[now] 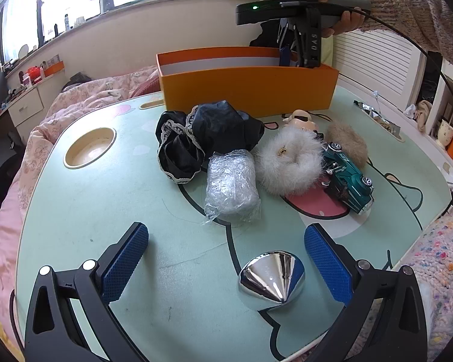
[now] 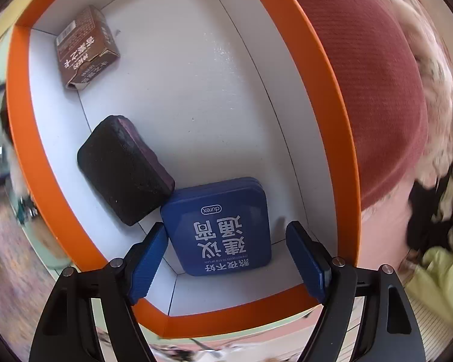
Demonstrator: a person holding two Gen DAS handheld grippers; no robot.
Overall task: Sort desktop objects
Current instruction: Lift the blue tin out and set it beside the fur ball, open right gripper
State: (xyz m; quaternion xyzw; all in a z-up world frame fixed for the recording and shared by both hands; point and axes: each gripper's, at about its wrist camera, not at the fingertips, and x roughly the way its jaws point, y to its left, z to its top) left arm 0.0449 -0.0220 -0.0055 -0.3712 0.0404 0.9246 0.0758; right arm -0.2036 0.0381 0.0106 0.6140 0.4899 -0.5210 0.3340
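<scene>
In the left wrist view my left gripper (image 1: 226,232) stands open low over the pale green table (image 1: 105,211), with a chrome cone (image 1: 271,277) lying between its fingers, nearer the right one. Beyond it lie a plastic-wrapped roll (image 1: 231,187), a black lace cloth (image 1: 202,138), a white furry scrunchie (image 1: 290,166), a brown furry one (image 1: 347,141) and a green toy car (image 1: 347,178). My right gripper (image 1: 299,54) points down into the orange box (image 1: 247,87). In its own view the right gripper (image 2: 226,229) is open above a blue tin (image 2: 223,229) lying on the box floor.
Also in the box (image 2: 332,120) are a black block (image 2: 123,169) and a brown carton (image 2: 84,48). A small doll figure (image 1: 300,120) and a foil wrapper (image 1: 377,117) lie near the box. The table has a round cup recess (image 1: 90,147). Pink bedding (image 1: 75,111) borders the table's left side.
</scene>
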